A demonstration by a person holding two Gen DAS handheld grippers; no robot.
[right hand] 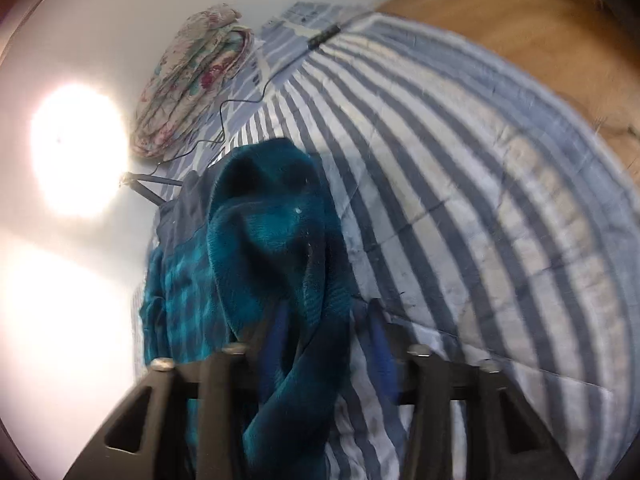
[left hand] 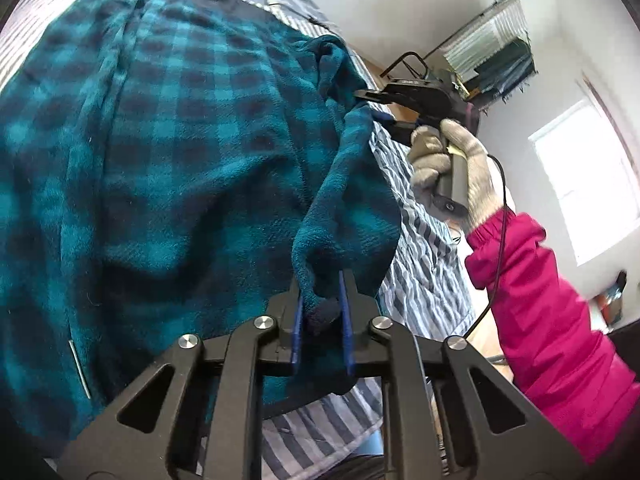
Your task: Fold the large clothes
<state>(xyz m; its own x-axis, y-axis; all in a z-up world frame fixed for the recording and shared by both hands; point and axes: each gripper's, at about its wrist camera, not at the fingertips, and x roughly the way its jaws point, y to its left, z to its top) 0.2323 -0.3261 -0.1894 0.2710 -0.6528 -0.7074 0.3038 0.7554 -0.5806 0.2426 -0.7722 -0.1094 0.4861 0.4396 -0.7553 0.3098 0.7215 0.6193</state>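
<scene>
A teal and dark-blue checked fleece garment (left hand: 160, 140) lies spread over a blue-and-white striped bed sheet (left hand: 420, 260). My left gripper (left hand: 320, 308) is shut on a folded edge of it, with the fleece pinched between the blue pads. Further along the same edge, a gloved hand (left hand: 452, 160) with a pink sleeve (left hand: 540, 300) holds my right gripper (left hand: 370, 107), whose jaws close around the cloth. In the blurred right wrist view a thick fold of the fleece (right hand: 272, 220) fills the right gripper (right hand: 328, 336). The edge hangs raised between the two grippers.
A folded floral quilt (right hand: 192, 80) and a thin black cable (right hand: 240, 104) lie on the striped sheet (right hand: 460, 160) by the white wall. Wooden floor (right hand: 540, 40) borders the bed. A rack of hanging clothes (left hand: 492, 48) and a bright window (left hand: 584, 184) stand behind the hand.
</scene>
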